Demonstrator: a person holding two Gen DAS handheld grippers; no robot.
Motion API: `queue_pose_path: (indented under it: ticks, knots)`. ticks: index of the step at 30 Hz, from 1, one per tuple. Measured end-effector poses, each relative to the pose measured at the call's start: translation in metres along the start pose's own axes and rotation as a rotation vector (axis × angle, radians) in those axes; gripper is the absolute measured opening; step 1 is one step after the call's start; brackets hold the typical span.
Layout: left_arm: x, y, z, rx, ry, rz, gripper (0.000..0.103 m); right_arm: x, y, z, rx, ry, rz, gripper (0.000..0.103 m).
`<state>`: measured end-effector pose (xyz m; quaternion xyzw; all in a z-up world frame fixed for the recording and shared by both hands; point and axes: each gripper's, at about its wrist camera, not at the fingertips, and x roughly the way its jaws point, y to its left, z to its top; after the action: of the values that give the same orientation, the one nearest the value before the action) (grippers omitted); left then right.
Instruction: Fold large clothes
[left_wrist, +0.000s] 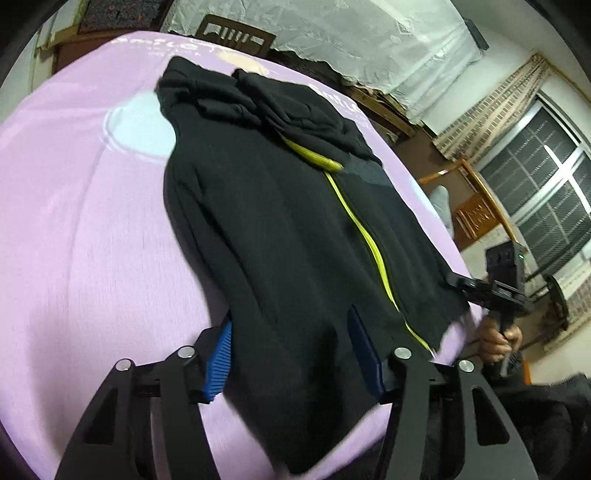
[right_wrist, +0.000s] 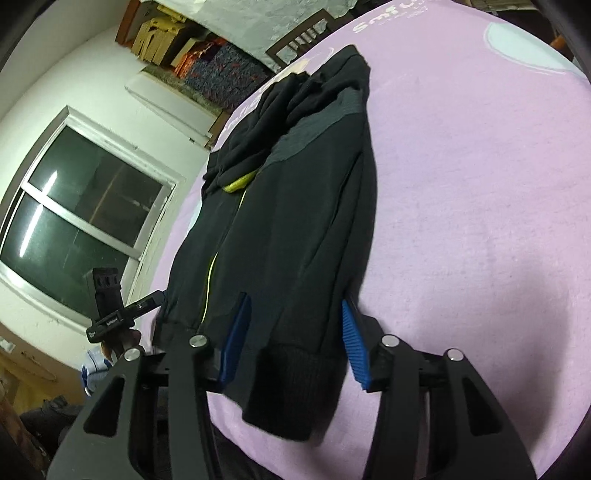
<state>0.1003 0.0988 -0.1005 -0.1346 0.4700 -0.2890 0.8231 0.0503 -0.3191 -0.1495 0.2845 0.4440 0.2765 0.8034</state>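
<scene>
Lying lengthwise on the pink bed sheet (left_wrist: 74, 240), the black jacket (left_wrist: 280, 221) had its sleeves already folded inward and its yellow zipper (left_wrist: 369, 243) facing up. The left gripper (left_wrist: 291, 354) and the right gripper (right_wrist: 295, 343) each straddled a hem corner, blue pads set apart with cloth between them; whether the pads pressed the cloth could not be told. The step in hand was judged to be the hem-to-collar fold. The next move called for firm closure, then an even lift.

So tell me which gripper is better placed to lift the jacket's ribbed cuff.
Right, probably. The right gripper straddles the ribbed cuff on the black jacket; the left gripper straddles plain hem by the yellow zipper.
</scene>
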Motion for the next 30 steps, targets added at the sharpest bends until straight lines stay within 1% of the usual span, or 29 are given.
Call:
queue_pose_path:
  ticks: [1, 3, 4, 8, 10, 12, 14, 15, 16, 17, 18, 19, 21, 22, 26, 30]
  knots:
    - [-0.001, -0.001, -0.003, 0.009, 0.002, -0.006, 0.057, -0.001, 0.000, -0.003, -0.005, 0.000, -0.002, 0.035]
    - [-0.001, -0.003, -0.005, 0.032, 0.001, -0.004, 0.057, -0.002, -0.003, -0.005, -0.005, -0.003, 0.012, 0.034]
    - [-0.001, -0.003, -0.004, 0.027, -0.002, -0.008, 0.057, -0.001, -0.004, -0.005, -0.001, -0.006, 0.016, 0.033]
    - [0.002, 0.003, 0.000, -0.012, -0.006, -0.051, 0.057, 0.003, -0.002, -0.003, -0.008, -0.007, 0.018, 0.033]
    - [0.001, 0.001, -0.004, -0.011, 0.003, -0.071, 0.055, 0.003, -0.002, -0.003, -0.004, -0.008, 0.017, 0.033]
    - [0.000, -0.003, -0.009, 0.008, 0.006, -0.066, 0.055, 0.001, -0.003, -0.004, 0.001, -0.006, 0.021, 0.033]
    - [0.002, -0.006, -0.007, 0.019, 0.004, -0.051, 0.055, 0.001, -0.003, -0.006, -0.006, -0.003, 0.023, 0.033]
    - [0.005, -0.006, -0.004, 0.013, 0.006, -0.049, 0.052, 0.002, -0.002, -0.005, -0.010, -0.001, 0.024, 0.033]
    - [0.009, -0.007, 0.000, 0.008, 0.011, -0.040, 0.036, 0.004, -0.001, -0.002, -0.012, 0.005, 0.029, 0.032]
    - [0.013, -0.008, 0.002, 0.012, 0.019, -0.021, 0.026, 0.008, 0.000, 0.001, -0.011, 0.011, 0.025, 0.032]
    - [0.014, -0.008, 0.003, 0.019, 0.019, -0.009, 0.022, 0.009, 0.000, 0.002, -0.010, 0.014, 0.021, 0.029]
    - [0.012, -0.008, 0.004, 0.021, 0.010, -0.016, 0.018, 0.011, 0.002, 0.003, -0.016, 0.015, 0.014, 0.023]
    - [0.004, -0.013, 0.006, 0.048, -0.023, -0.009, 0.016, 0.008, 0.005, 0.003, -0.028, 0.001, 0.004, 0.016]
    - [0.000, -0.015, 0.007, 0.058, -0.037, -0.009, 0.015, 0.006, 0.004, 0.003, -0.021, -0.009, 0.014, 0.014]
    - [-0.014, -0.026, 0.028, 0.090, -0.084, -0.012, 0.015, -0.007, 0.010, 0.015, 0.012, -0.063, 0.108, 0.012]
    - [-0.028, -0.034, 0.061, 0.106, -0.147, -0.008, 0.015, -0.018, 0.031, 0.045, -0.022, -0.109, 0.169, 0.011]
